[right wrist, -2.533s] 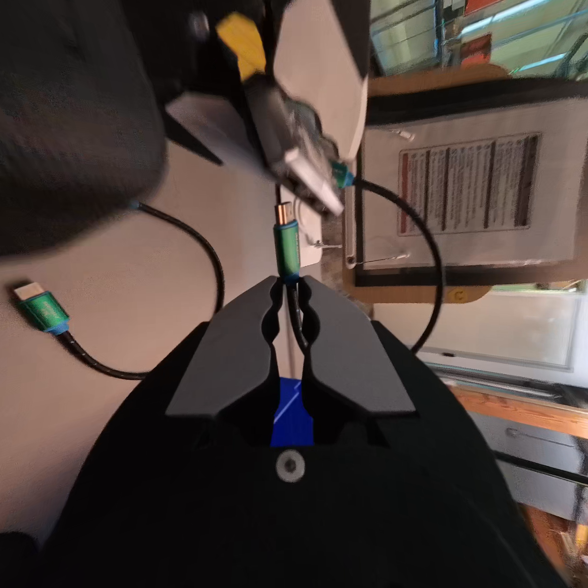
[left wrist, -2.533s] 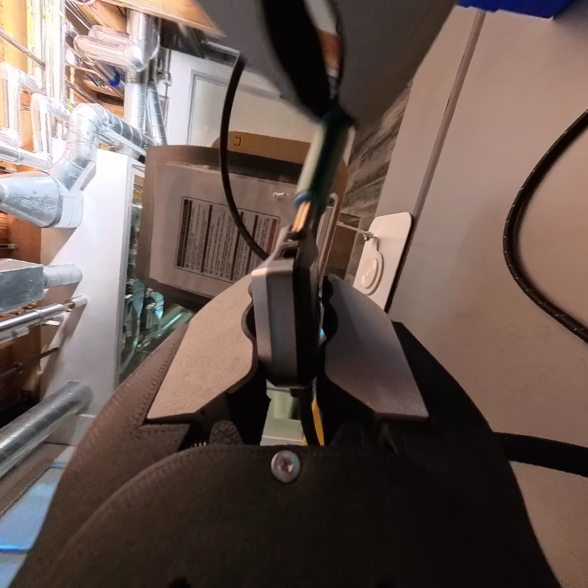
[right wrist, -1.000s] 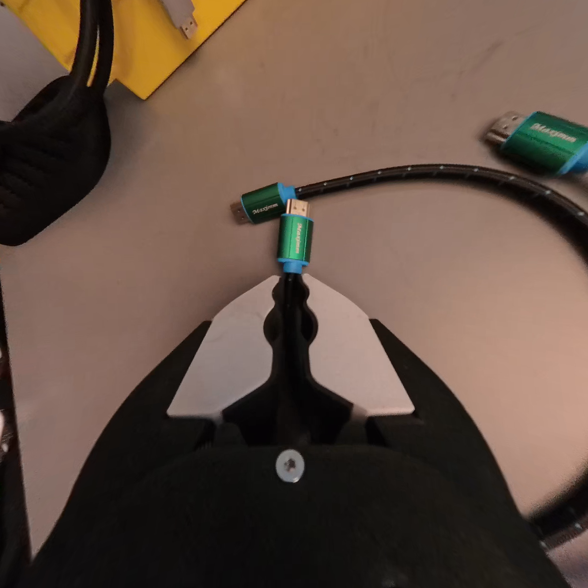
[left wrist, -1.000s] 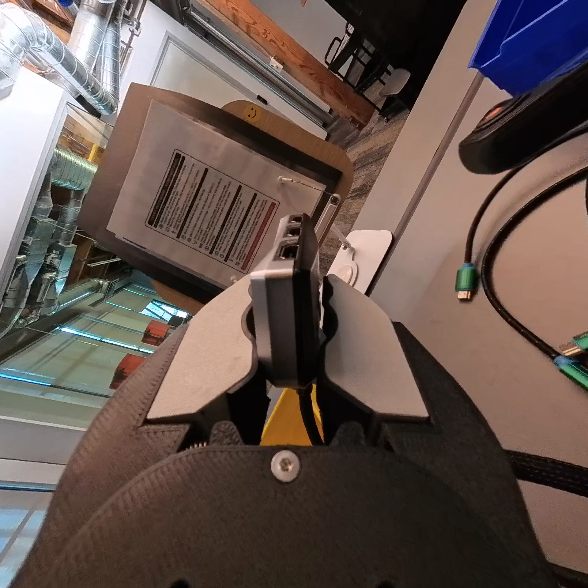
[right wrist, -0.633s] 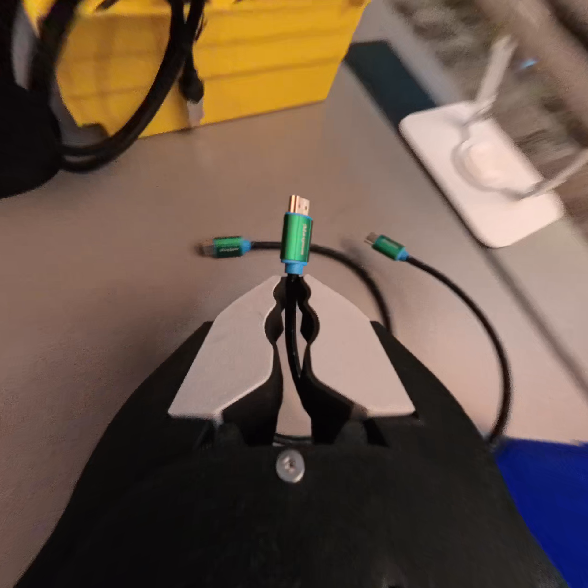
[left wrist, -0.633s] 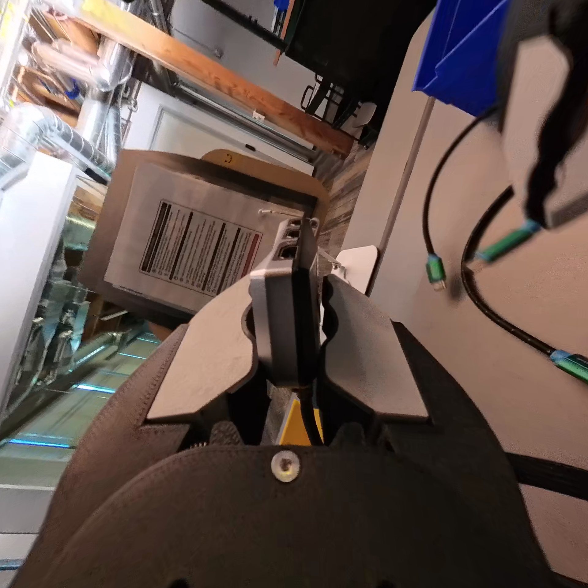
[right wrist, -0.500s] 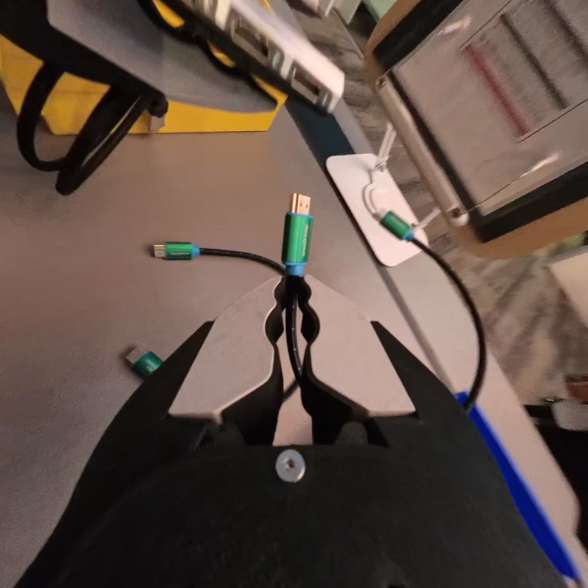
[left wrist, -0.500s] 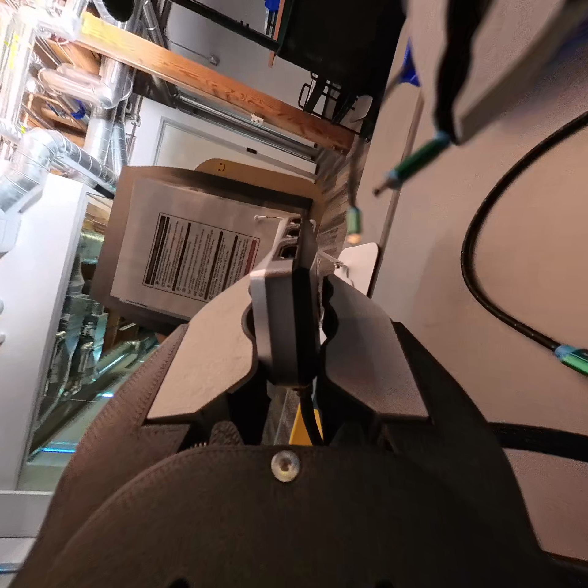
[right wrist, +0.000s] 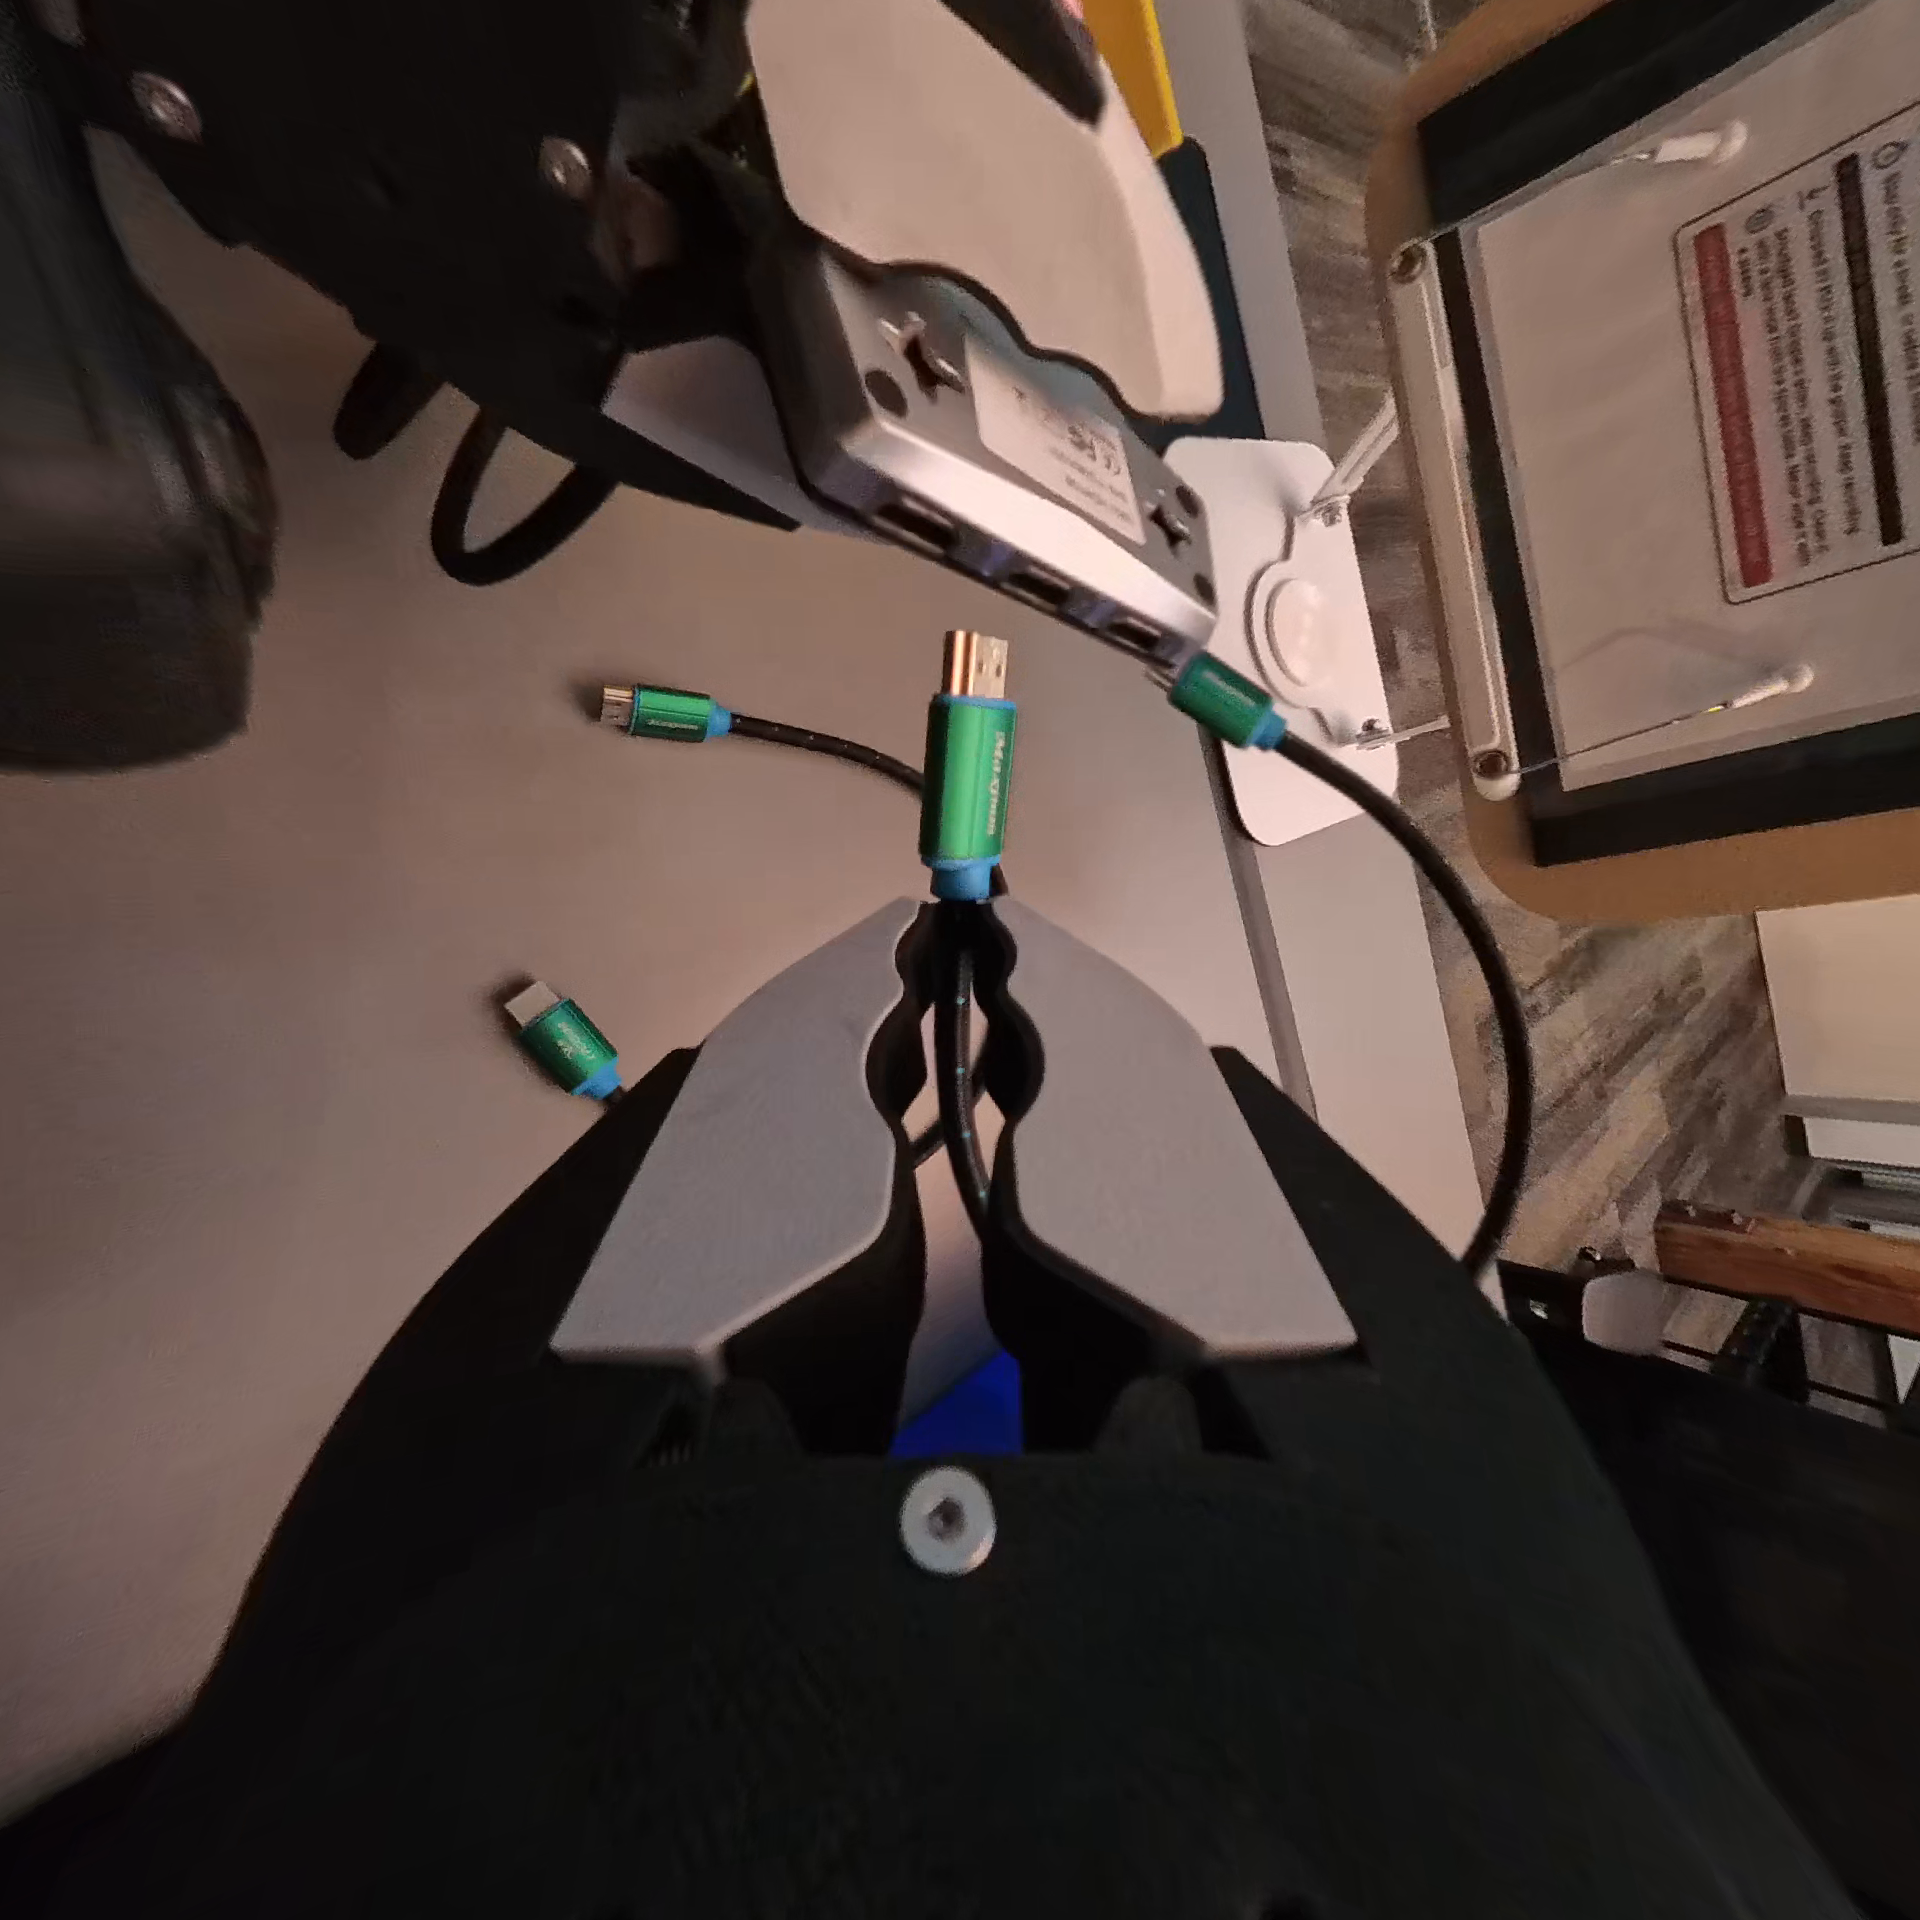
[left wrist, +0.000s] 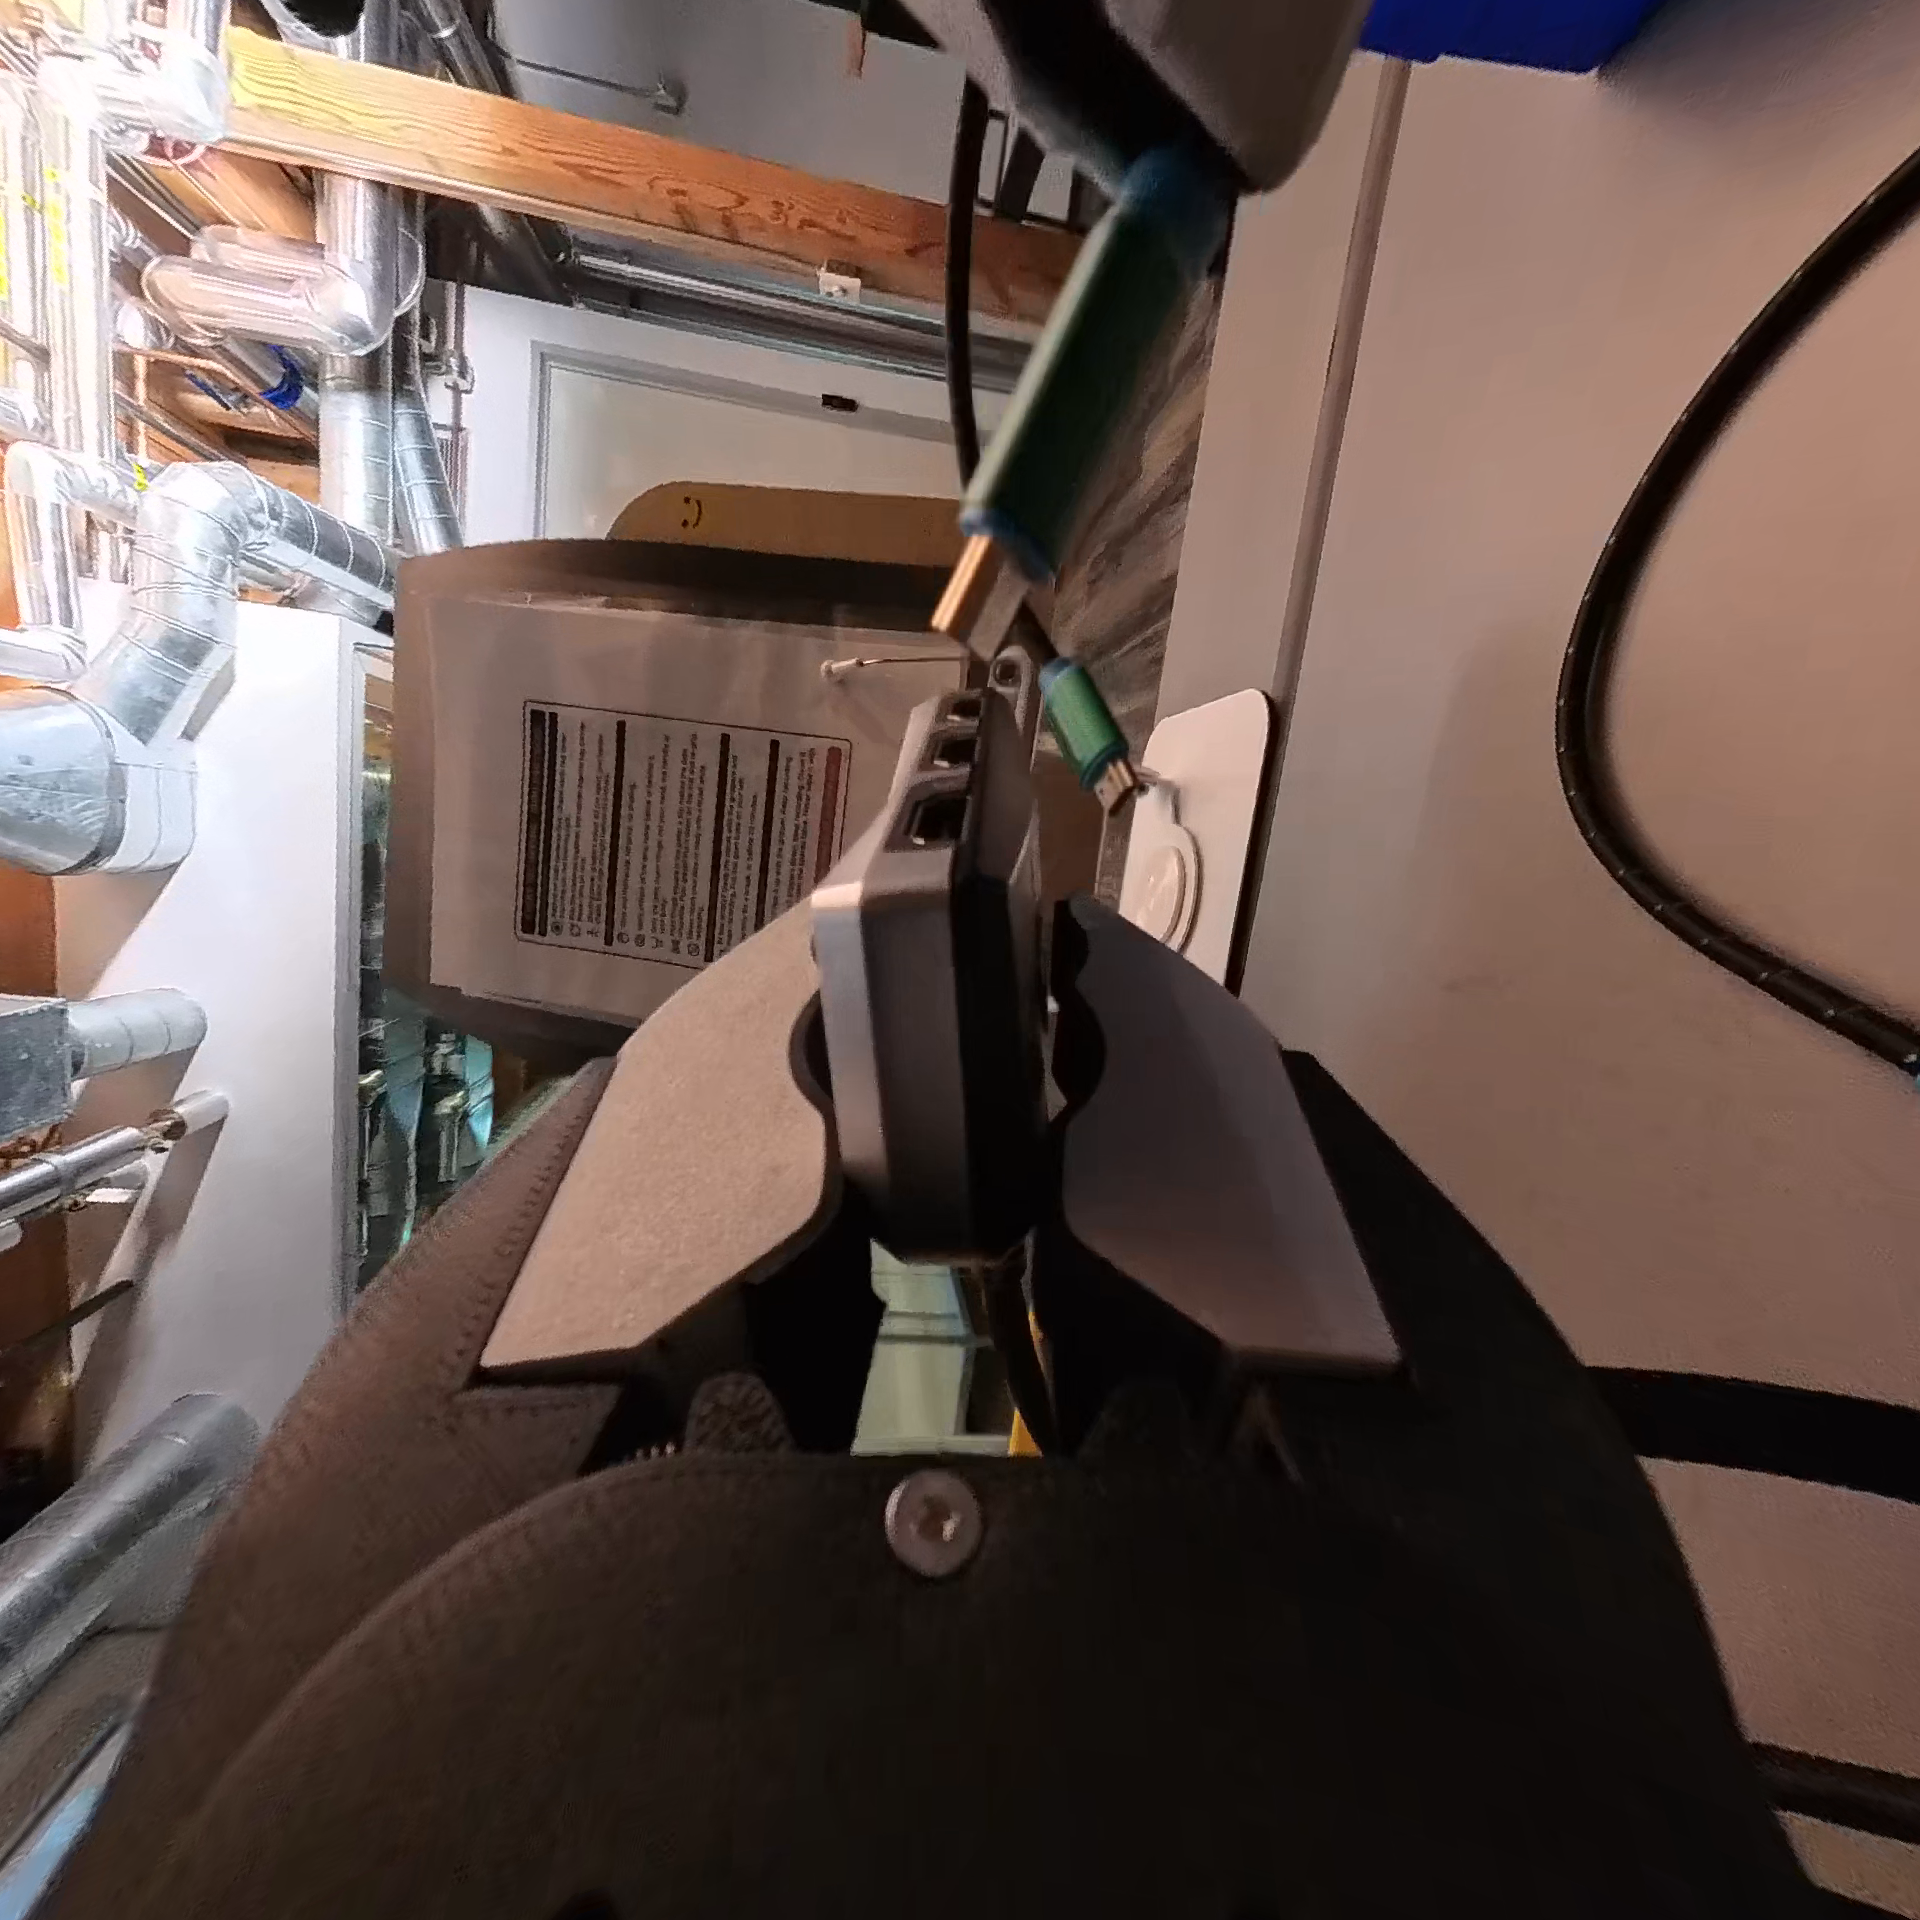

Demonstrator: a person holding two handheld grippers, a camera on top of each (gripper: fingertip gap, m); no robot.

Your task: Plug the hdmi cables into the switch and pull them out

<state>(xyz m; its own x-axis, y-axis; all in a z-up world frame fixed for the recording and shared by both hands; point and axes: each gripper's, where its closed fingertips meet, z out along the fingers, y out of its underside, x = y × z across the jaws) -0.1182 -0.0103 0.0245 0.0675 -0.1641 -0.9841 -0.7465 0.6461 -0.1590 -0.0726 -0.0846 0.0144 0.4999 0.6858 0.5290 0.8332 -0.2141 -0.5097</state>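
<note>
My left gripper (left wrist: 940, 977) is shut on the grey HDMI switch (left wrist: 914, 1049) and holds it off the table, its row of ports (left wrist: 940, 769) facing away. My right gripper (right wrist: 961, 920) is shut on a black braided cable just behind its green plug (right wrist: 968, 790). The plug's gold tip (right wrist: 977, 665) points at the switch's ports (right wrist: 1039, 592), a short gap away. In the left wrist view the plug (left wrist: 1081, 364) comes down from the top, its tip by the switch's far end. The switch (right wrist: 997, 447) sits between the left gripper's fingers (right wrist: 966, 208).
Two more green plugs (right wrist: 665, 712) (right wrist: 566, 1044) lie on the grey table (right wrist: 312, 883). A third (right wrist: 1221, 701) lies by the white base (right wrist: 1299, 623) of a framed sign (right wrist: 1662, 416) at the table edge. A yellow bin (right wrist: 1153, 83) and a blue bin (left wrist: 1621, 31) stand nearby.
My right gripper lifted the plug off the table, turned it toward the switch and brought it close to the ports. My left gripper kept its hold on the switch.
</note>
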